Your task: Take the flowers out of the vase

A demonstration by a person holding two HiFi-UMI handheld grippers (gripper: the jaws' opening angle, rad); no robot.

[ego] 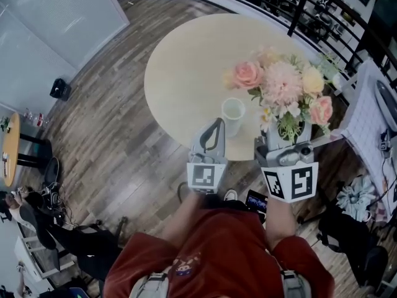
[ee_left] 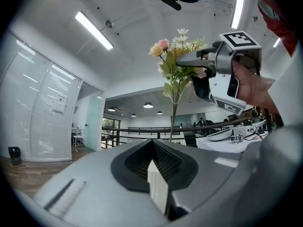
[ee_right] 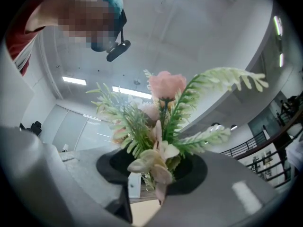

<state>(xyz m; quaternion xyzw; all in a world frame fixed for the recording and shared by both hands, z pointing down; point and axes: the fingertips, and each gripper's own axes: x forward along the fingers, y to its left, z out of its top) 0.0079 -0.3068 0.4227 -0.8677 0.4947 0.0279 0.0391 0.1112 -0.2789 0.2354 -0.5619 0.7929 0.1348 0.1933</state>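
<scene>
Pale round worktop [ego: 186, 61] on a plank floor [ego: 118, 154]; vase [ego: 233, 115] near its 6 o'clock edge. Right tongs [ee_left: 182, 60] clamp the flowers [ego: 285, 89], 2 o'clock of the vase. Left tongs [ego: 216, 126] pinched together, empty. Only the left gripper view shows stems [ee_left: 173, 117] dangling free.

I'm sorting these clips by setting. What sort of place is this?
Probably an open-plan office: a round table on wood flooring, a black railing, and a blind-covered glass partition under strip lights.
</scene>
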